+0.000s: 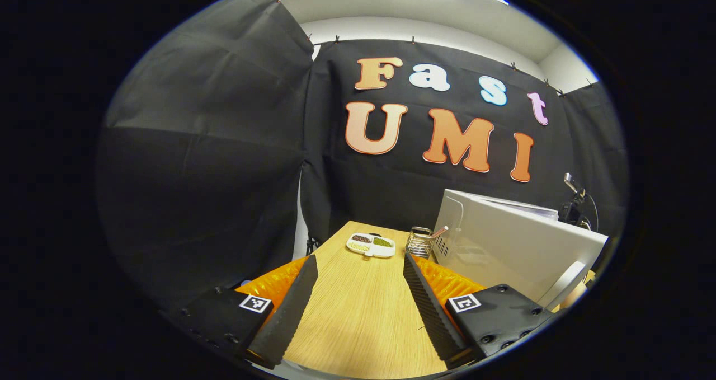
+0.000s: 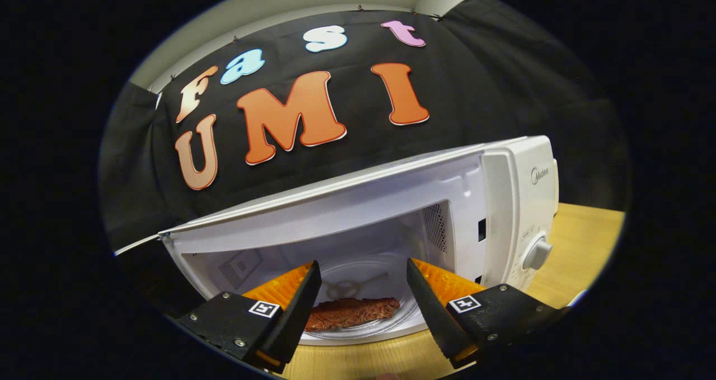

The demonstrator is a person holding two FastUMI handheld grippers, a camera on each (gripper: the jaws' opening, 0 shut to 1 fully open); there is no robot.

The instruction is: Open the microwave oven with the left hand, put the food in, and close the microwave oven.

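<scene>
The white microwave oven (image 2: 503,201) stands with its door swung away, its cavity exposed. A brown piece of meat (image 2: 351,312) lies on the glass turntable (image 2: 391,318) inside. My right gripper (image 2: 362,307) is open just in front of the cavity, its fingers either side of the meat but apart from it. In the left gripper view the microwave (image 1: 503,240) shows from its left side, with the edge of its open door (image 1: 562,285) at the lower right. My left gripper (image 1: 358,290) is open over the wooden table (image 1: 363,313), holding nothing.
A white divided dish (image 1: 371,244) with small foods sits at the table's far end. Beside it stands a wire holder (image 1: 420,241) with utensils, close to the microwave's side. A black camera mount (image 1: 573,206) rises behind the oven. The control knob (image 2: 537,253) is on the front panel.
</scene>
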